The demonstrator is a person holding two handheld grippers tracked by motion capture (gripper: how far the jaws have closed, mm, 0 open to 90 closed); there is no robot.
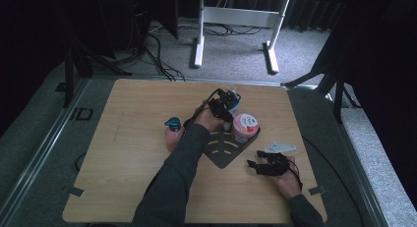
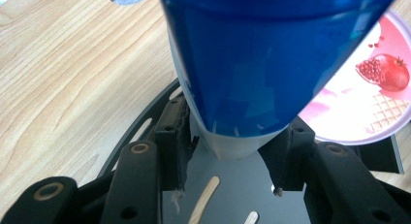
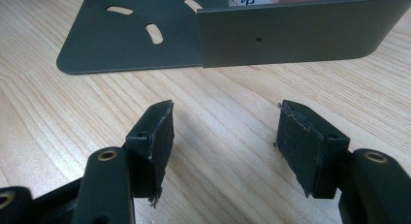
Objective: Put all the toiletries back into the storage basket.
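A blue cup (image 2: 242, 64) with a white bottom stands tilted over the dark metal plate (image 2: 232, 185), and the pads of my left gripper (image 2: 232, 132) press on both its sides near the base. In the high view the left gripper (image 1: 223, 105) holds this cup (image 1: 234, 103) at the plate's far corner. Beside it on the plate (image 1: 221, 151) stands a pink tub (image 1: 244, 126); its lid (image 2: 358, 103) shows a pomegranate. My right gripper (image 1: 253, 164) rests low over the table to the right of the plate. Its jaws (image 3: 228, 117) stand open with bare wood between them.
The plate has slots and an upright wall (image 3: 291, 35) that faces the right gripper. A small blue-topped pinkish object (image 1: 172, 126) lies on the table left of my left forearm. A white desk frame (image 1: 236, 20) stands on the floor beyond the table.
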